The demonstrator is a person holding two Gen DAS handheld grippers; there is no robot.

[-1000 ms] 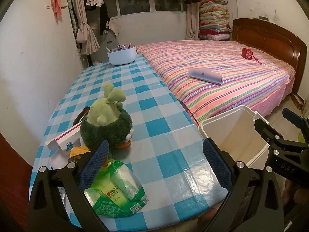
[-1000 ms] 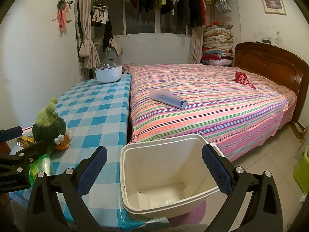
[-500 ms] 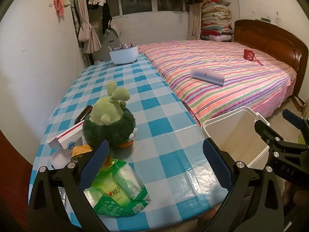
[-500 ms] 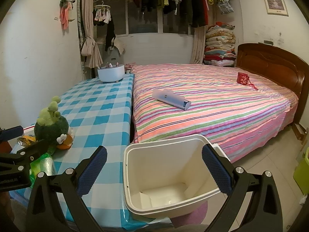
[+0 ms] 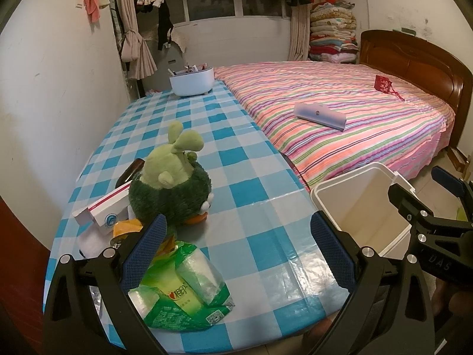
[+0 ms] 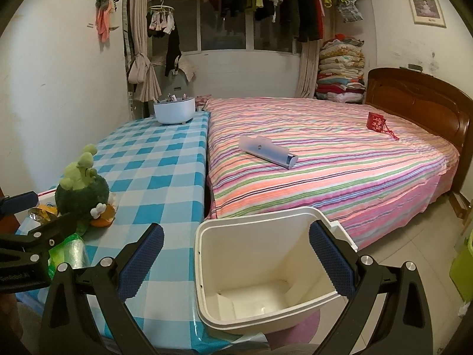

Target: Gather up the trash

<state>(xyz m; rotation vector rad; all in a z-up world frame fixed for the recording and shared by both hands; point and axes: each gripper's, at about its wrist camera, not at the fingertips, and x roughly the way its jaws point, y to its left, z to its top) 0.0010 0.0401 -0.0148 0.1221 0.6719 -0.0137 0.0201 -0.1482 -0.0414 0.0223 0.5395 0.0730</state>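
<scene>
**At the table's near edge: both tongs open, nothing picked yet**

Lower left of the left wrist view: green plastic bag (image 5: 180, 290) lies flat on the checked table (image 5: 254, 236), near its front edge. Left tongs (image 5: 236, 254) are spread wide and hold nothing. The left blue pad (image 5: 145, 254) sits just over the bag's upper left corner; the right pad is well off to the side, over bare cloth. So the bag is off-centre between the jaws, not framed.

More clutter behind the bag: orange wrapper (image 5: 127, 227) and a white box with a red stripe (image 5: 103, 210), both tucked against the green plush toy (image 5: 170, 189). What's under the box is hidden.

Right wrist view: right tongs (image 6: 236, 263) also wide open and empty, hanging over the white bin (image 6: 266, 275). Bin is off the table's right corner, at the foot of the striped bed (image 6: 325, 162), mouth tilted toward the camera. Looks empty inside.

My read: pre-grasp on the first item, nothing collected so far.

Next move needs:
- shift left tongs toward the frame's left and down, so the bag sits between both pads
- pinch a raised fold, since a flat bag on slick cloth will likely slide
- carry it right, over the bin mouth, then release

Risk: bumping the toy or dragging the orange wrapper along.
</scene>
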